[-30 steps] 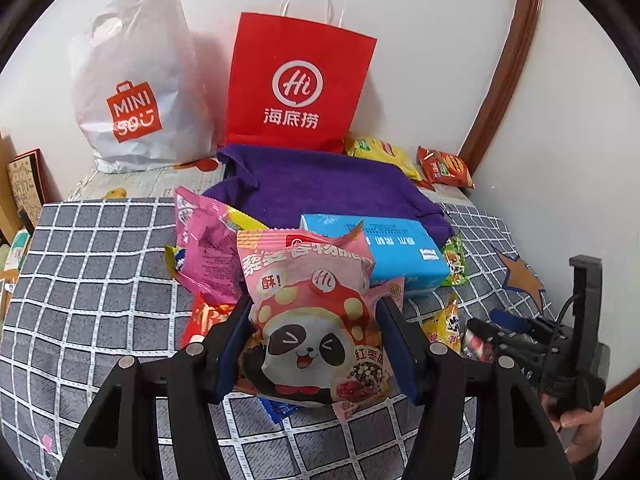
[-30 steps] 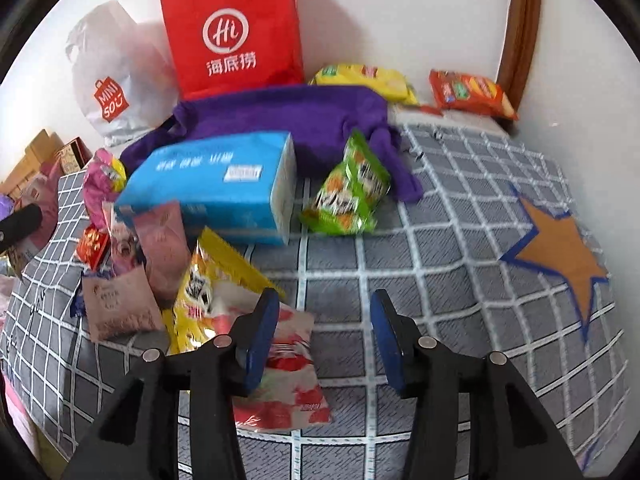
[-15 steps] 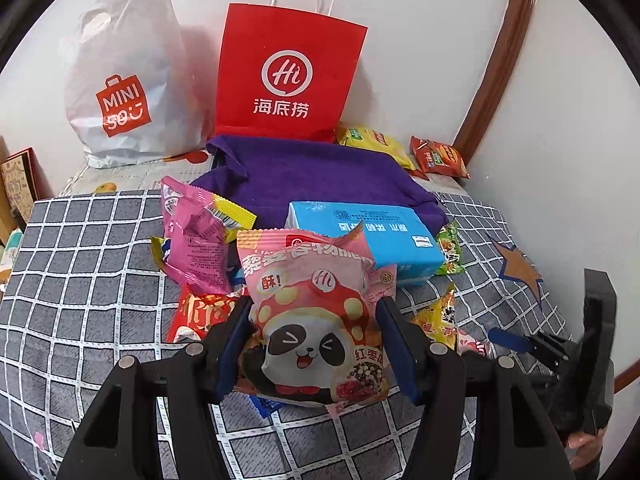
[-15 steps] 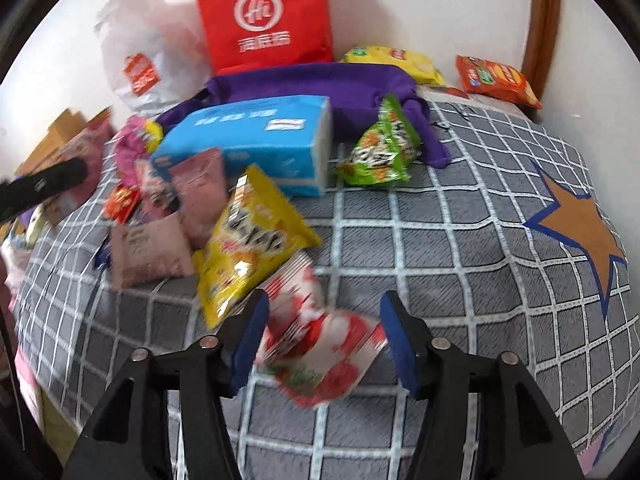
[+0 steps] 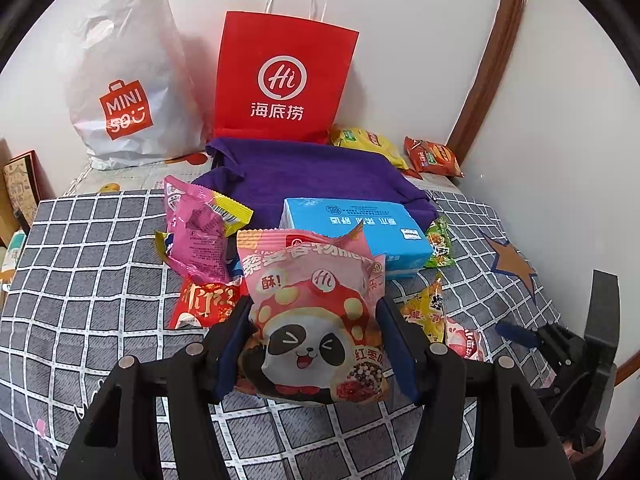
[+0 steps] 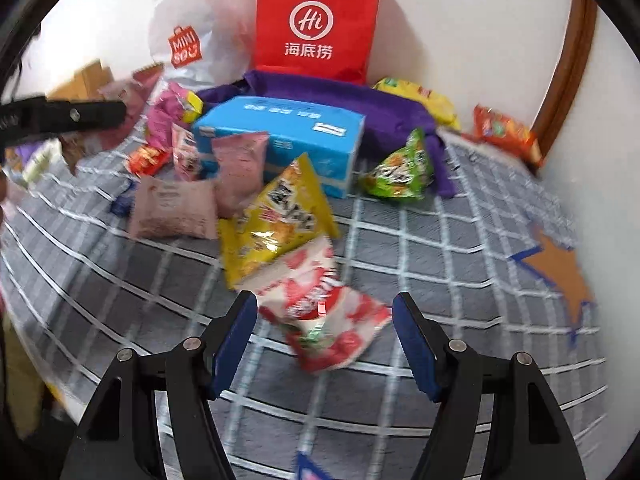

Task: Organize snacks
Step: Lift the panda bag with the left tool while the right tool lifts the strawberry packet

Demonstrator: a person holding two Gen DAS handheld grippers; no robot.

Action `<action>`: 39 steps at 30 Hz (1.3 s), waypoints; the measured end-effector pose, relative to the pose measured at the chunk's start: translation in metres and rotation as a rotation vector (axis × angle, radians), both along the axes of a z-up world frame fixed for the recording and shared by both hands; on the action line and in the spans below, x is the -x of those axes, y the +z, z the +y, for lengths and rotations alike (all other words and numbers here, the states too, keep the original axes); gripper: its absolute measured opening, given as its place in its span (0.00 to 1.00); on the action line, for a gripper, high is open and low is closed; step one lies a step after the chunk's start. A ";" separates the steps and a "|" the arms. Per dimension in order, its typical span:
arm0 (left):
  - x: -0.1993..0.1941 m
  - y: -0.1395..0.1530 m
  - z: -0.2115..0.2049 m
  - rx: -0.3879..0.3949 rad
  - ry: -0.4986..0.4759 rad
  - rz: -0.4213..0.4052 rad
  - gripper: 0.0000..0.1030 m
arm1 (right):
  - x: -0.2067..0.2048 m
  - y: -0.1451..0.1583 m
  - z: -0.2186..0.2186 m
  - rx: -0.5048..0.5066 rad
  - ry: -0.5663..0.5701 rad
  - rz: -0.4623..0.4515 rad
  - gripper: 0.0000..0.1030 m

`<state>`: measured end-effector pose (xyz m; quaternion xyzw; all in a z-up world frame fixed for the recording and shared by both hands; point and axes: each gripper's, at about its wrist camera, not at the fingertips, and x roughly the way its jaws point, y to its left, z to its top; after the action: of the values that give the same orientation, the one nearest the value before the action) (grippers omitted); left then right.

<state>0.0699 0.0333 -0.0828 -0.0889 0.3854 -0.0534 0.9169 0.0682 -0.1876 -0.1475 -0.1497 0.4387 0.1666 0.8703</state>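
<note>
My left gripper (image 5: 316,344) is shut on a pink panda snack bag (image 5: 316,312) and holds it upright above the checked cloth (image 5: 88,280). My right gripper (image 6: 324,340) is open, its jaws on either side of a red and white snack packet (image 6: 324,316) that lies on the cloth (image 6: 460,248). A yellow snack bag (image 6: 276,220) lies just beyond that packet. The right gripper also shows at the right edge of the left wrist view (image 5: 520,334).
A blue tissue pack (image 6: 280,136), pink packets (image 6: 172,210), a green bag (image 6: 400,172) and a purple cloth (image 5: 312,176) lie further back. A red paper bag (image 5: 284,80) and a white plastic bag (image 5: 128,80) stand against the wall. Yellow (image 5: 368,144) and orange (image 5: 434,156) packets lie in the corner.
My right gripper has moved forward over the red and white packet, which now lies between its open jaws. My left gripper has kept hold of the panda bag.
</note>
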 end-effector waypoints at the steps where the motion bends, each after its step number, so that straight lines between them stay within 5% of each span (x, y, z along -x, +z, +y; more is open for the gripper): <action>1: 0.001 0.001 0.000 0.000 -0.001 -0.001 0.58 | 0.001 -0.002 -0.001 0.015 0.017 0.011 0.67; 16: -0.002 0.005 -0.014 -0.010 -0.023 0.000 0.58 | -0.030 -0.022 0.004 0.023 0.033 -0.009 0.67; 18: -0.004 0.003 -0.014 -0.012 -0.020 0.005 0.58 | -0.032 -0.022 0.002 -0.004 0.025 0.005 0.57; 25: -0.011 0.004 -0.012 -0.007 -0.017 0.010 0.58 | -0.032 -0.002 -0.007 -0.042 -0.017 -0.010 0.52; 29: -0.018 0.011 -0.014 -0.002 -0.026 0.002 0.58 | -0.042 0.019 -0.010 -0.090 -0.043 -0.029 0.29; 32: -0.024 0.017 -0.015 -0.005 -0.038 -0.007 0.58 | -0.054 0.032 -0.006 -0.129 -0.031 -0.043 0.29; 39: -0.028 0.020 -0.014 -0.020 -0.045 -0.014 0.58 | -0.070 0.021 0.009 -0.022 0.053 -0.016 0.25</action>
<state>0.0981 0.0188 -0.0625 -0.0706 0.3813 -0.0708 0.9190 0.1382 -0.1781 -0.1261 -0.1528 0.4256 0.1932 0.8708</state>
